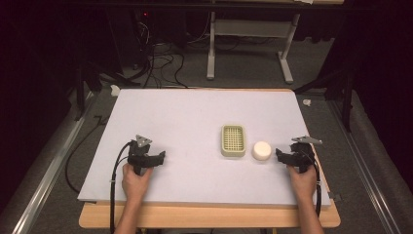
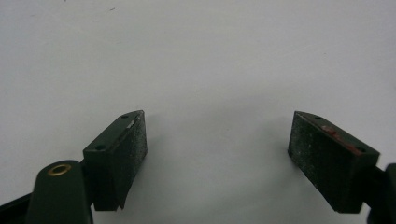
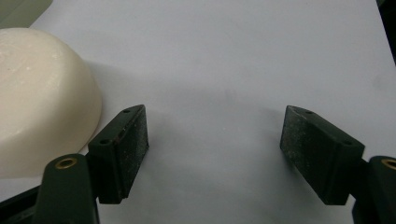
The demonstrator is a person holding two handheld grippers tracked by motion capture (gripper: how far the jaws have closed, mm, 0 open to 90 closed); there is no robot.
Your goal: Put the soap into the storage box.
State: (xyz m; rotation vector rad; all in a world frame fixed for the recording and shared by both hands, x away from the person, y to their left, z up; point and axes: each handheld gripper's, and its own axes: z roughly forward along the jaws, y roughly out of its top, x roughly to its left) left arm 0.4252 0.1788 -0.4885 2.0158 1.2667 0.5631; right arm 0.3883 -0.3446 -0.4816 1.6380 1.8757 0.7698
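A round cream soap bar (image 1: 262, 150) lies on the white board (image 1: 195, 112), just right of a pale green soap dish (image 1: 233, 140) with a gridded insert. To the right of the soap, my right gripper (image 1: 278, 154) points left at it with a small gap between them. In the right gripper view the soap (image 3: 42, 102) lies left of the left jaw, outside the open right gripper (image 3: 215, 133), and a corner of the dish (image 3: 18, 11) shows. My left gripper (image 1: 160, 157) rests at the board's near left. It is open (image 2: 217, 135) over bare board.
The board lies on a wooden table whose edge (image 1: 209, 217) shows at the front. Cables (image 1: 160, 63) and a metal table frame (image 1: 248, 34) are on the floor behind. Small white bits sit off the board's far corners (image 1: 115, 90) (image 1: 307, 102).
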